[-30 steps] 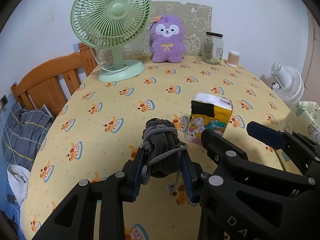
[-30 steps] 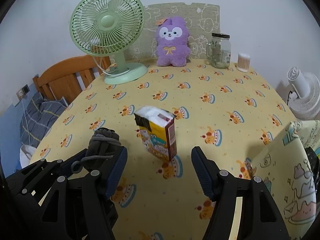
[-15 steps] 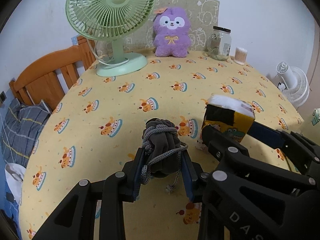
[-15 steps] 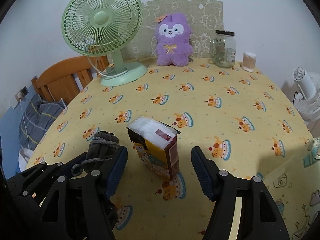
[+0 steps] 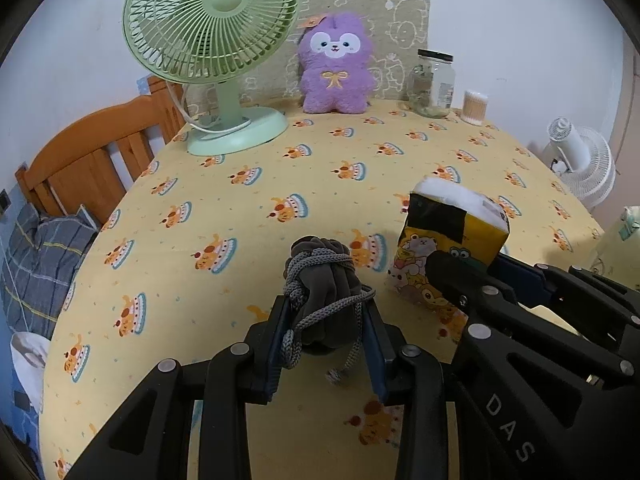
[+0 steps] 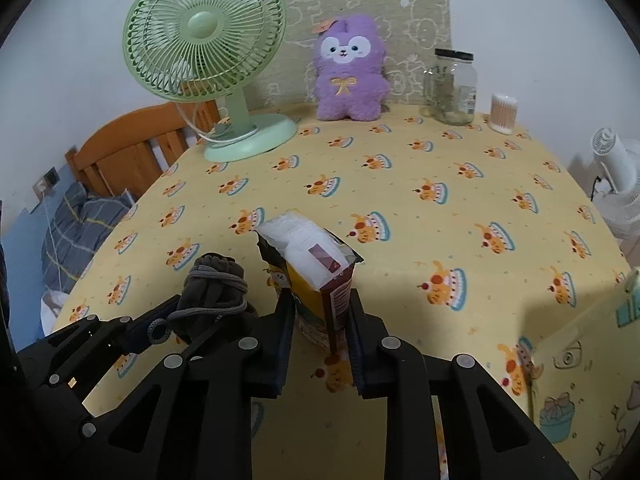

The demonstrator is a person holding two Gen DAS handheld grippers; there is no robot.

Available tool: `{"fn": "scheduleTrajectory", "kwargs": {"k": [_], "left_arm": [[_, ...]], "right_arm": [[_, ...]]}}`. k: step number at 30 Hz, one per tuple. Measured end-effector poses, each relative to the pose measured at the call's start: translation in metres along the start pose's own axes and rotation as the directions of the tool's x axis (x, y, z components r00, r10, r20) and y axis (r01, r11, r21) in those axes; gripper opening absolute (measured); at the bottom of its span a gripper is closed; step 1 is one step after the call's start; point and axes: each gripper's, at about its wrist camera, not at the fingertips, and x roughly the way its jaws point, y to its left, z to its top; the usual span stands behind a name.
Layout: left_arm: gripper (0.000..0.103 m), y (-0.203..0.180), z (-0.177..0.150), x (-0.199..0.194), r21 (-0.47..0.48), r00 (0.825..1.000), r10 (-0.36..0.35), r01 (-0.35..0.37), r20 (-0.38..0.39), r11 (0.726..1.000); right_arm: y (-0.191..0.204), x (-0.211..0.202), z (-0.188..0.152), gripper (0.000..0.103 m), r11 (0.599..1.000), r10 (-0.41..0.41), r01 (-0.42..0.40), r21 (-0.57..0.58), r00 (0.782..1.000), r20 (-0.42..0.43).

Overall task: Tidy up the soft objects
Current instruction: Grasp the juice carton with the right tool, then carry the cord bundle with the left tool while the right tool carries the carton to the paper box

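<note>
The left gripper [image 5: 326,340] has its blue pads pinched on the lower body of a small grey drawstring pouch [image 5: 320,280], which stands upright between them at the near middle of the table [image 5: 280,160], its cord-wrapped neck pointing up and slightly away. Just to its right, the right gripper [image 6: 320,320] is closing its jaws on a soft tissue pack [image 6: 312,276]; the pads already meet the pack's two side faces low down, near its base. The pack stands on end, long axis roughly vertical, with its torn-open top and white tissues facing up and tilted toward the far left. Both things look light and yielding: the pouch will squash and its loose cord [image 5: 336,360] may dangle or snag, while the pack's film wrapper is likely slippery and will cave in under a hard squeeze. Holding each low across its narrow width seems sound; a grip nearer the pack's open mouth would probably only crumple tissues. At the far edge stand a green fan [image 5: 212,32], a purple plush toy [image 5: 334,68] and a glass jar [image 5: 434,80], well apart from both grippers.
</note>
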Motion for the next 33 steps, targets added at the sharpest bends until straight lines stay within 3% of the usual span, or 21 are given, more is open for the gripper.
{"fn": "scheduleTrajectory", "kwargs": {"k": [13,33], "left_arm": [[0.035,-0.012,-0.015,-0.024,0.005,1.0,-0.018,0.018,0.013,1.0],[0.035,-0.033,-0.022,-0.078,0.021,0.995,-0.028,0.026,0.094,0.999]], "right_arm": [[-0.005,-0.032,-0.015,0.027,0.999,-0.041,0.041,0.007,0.999,0.021],[-0.01,-0.091,-0.027,0.027,0.998,-0.057,0.056,0.02,0.994,0.094]]}}
